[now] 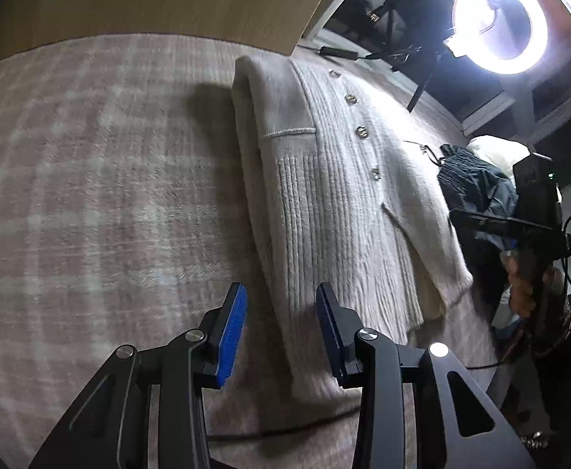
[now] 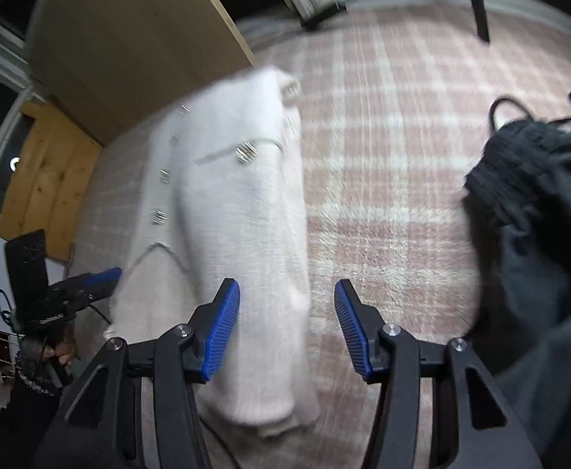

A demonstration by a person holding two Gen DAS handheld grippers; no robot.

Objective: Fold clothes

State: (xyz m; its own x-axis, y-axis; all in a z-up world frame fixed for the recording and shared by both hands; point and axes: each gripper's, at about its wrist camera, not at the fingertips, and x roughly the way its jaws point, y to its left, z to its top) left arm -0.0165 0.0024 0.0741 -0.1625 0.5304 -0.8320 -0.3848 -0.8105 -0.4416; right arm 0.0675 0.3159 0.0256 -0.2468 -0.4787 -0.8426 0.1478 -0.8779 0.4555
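The cardigan point(image 1: 348, 179) lay flat on the plaid blanket point(image 1: 90, 195), button side up, with both sleeves apparently tucked in, so it read as a long narrow strip. That looked like the halfway shape of a fold: sides in, length still to halve.

The left gripper point(image 1: 281, 332) was wide, nothing between the pads. It hung over the near end of the cardigan, jaws straddling the left folded edge. Likely lined up to pinch the hem there. Contact with the knit could not be told from the left wrist view.

The right gripper point(image 2: 287, 328) was also wide and empty. In the right wrist view its left pad sat over the cardigan point(image 2: 238, 211) and the right pad over bare blanket point(image 2: 383, 195), so it straddled the opposite edge. Both grippers at the same end, one per corner, made sense for lifting the hem evenly and carrying it toward the collar.

The right view was motion-blurred, so fine detail there was unreliable.

A dark garment point(image 2: 539, 215) sat heaped well to the right, apart from the cardigan, probably kept clear as the next or a finished item; which could not be told. A ring light point(image 1: 500, 23) stood past the far end.

Risk, as a judgement: thick fuzzy knit, a shallow pinch might grab only the top layer and spoil the side folds.
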